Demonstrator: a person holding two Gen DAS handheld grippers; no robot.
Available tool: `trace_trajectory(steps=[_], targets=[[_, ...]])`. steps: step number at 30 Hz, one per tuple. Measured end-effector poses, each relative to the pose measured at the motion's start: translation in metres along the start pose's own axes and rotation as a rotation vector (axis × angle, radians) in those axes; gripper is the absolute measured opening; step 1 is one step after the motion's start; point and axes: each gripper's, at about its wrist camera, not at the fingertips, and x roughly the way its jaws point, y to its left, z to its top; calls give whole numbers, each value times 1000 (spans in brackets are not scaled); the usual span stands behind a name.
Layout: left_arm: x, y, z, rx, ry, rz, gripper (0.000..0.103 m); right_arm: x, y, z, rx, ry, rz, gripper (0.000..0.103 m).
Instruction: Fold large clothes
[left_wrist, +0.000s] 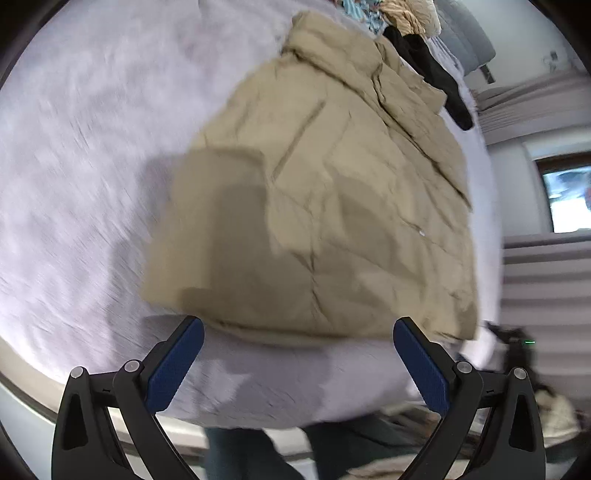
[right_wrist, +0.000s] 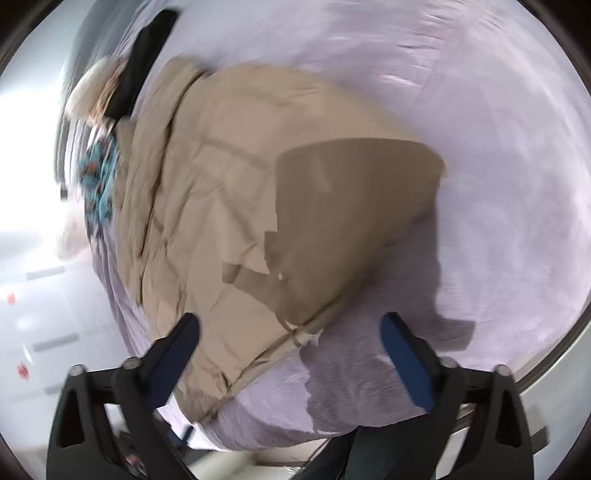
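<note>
A beige padded jacket (left_wrist: 332, 184) lies spread on a pale lilac bed sheet (left_wrist: 81, 147), hood end far from me, hem near me. My left gripper (left_wrist: 298, 325) hangs open just above the near hem edge, with nothing between its blue pads (left_wrist: 173, 365). In the right wrist view the same jacket (right_wrist: 229, 192) fills the middle, and a dark shadow covers part of it. My right gripper (right_wrist: 290, 321) stands open above the jacket's near corner, left finger (right_wrist: 177, 347) over the cloth, right finger (right_wrist: 406, 362) over the sheet (right_wrist: 498, 184).
A pile of other clothes, black (left_wrist: 432, 70), tan (left_wrist: 410, 14) and teal patterned (right_wrist: 99, 173), sits at the bed's far end. The bed edge (left_wrist: 33, 373) runs just below the grippers. A person's legs in dark trousers (left_wrist: 243, 454) stand by it. Clutter lies on the floor (left_wrist: 554, 413).
</note>
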Motion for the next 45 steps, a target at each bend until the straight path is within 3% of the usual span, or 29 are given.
trace_trajectory(steps=[4,11,12,14,15,16,17,19,21,22,23,28,35,45], targets=[[24,8,-2,-74,53,-83,103,5,-28,8,115,-4,69,79],[54,-4,11,-105,21,-72,102,19,-35,20,163,-7,176,79],[57,-7,16,-108,14,-69,95,22,-34,22,175,-6,181,79],[65,-12,25,-112,18,-57,68,30,-31,25,199,-4,196,79],[65,-9,29,-113,25,-56,40,31,-30,26,206,-2,205,79],[65,-6,32,-113,31,-58,22,33,-28,27,214,-1,218,78],[63,-7,34,-110,24,-60,20,34,-28,27,216,2,225,75],[50,-12,35,-71,-33,-39,19,37,-25,27,215,10,232,64],[39,-19,34,-25,-70,-16,12,38,-22,26,203,11,213,41],[34,-24,34,3,-82,-13,12,37,-22,26,195,8,188,22],[31,-26,34,16,-87,-10,12,37,-22,26,193,4,176,17],[13,-38,39,75,-118,-18,12,25,-13,25,139,-26,184,11],[-20,-61,61,112,-164,-51,12,0,30,38,15,-39,183,10],[-71,-141,135,203,-308,-22,12,-40,136,92,-248,-52,206,9]])
